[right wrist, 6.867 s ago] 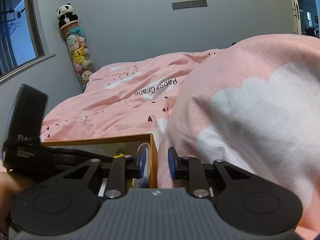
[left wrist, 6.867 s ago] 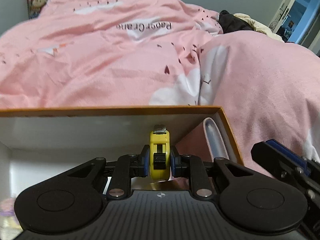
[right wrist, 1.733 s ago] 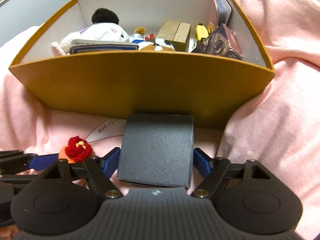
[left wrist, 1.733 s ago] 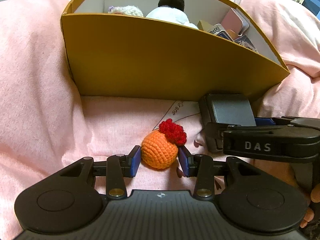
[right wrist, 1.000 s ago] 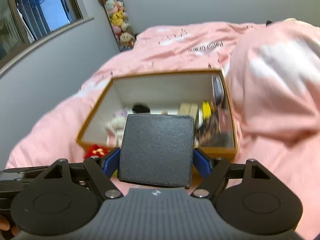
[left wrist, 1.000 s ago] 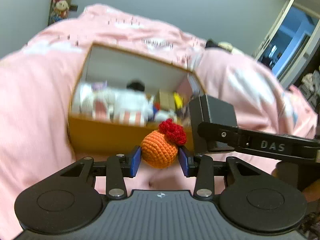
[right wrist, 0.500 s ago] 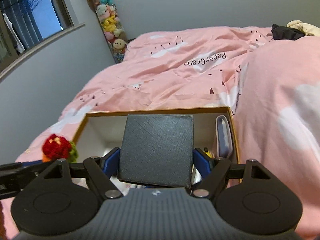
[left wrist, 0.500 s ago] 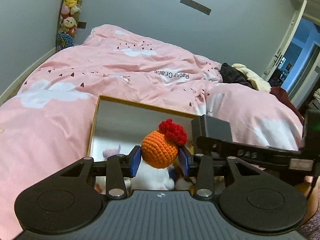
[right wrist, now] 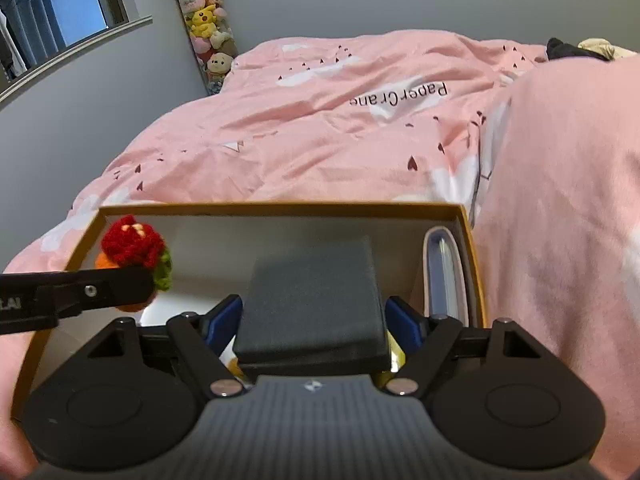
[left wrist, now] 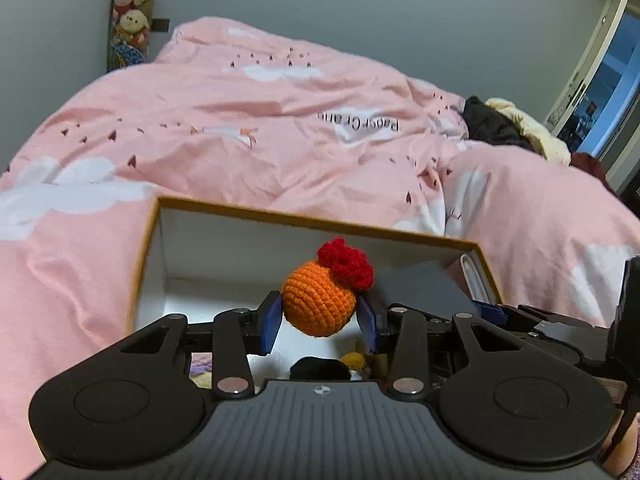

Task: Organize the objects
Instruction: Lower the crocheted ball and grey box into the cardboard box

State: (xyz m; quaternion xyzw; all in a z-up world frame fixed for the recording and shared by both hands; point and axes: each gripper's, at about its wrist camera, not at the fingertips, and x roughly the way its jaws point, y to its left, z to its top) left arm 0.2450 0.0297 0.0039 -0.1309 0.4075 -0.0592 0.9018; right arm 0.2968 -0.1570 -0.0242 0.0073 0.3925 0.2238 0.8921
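Over the open cardboard box on the pink bed, the left gripper pinches an orange crochet ball above the box's middle, and the right gripper clamps a black case near its right wall, beside a pale upright pouch.

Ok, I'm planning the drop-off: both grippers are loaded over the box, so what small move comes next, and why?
Probably lower both a little, then release. The left gripper grips the crochet orange and the right gripper the dark case, both held above the open box.
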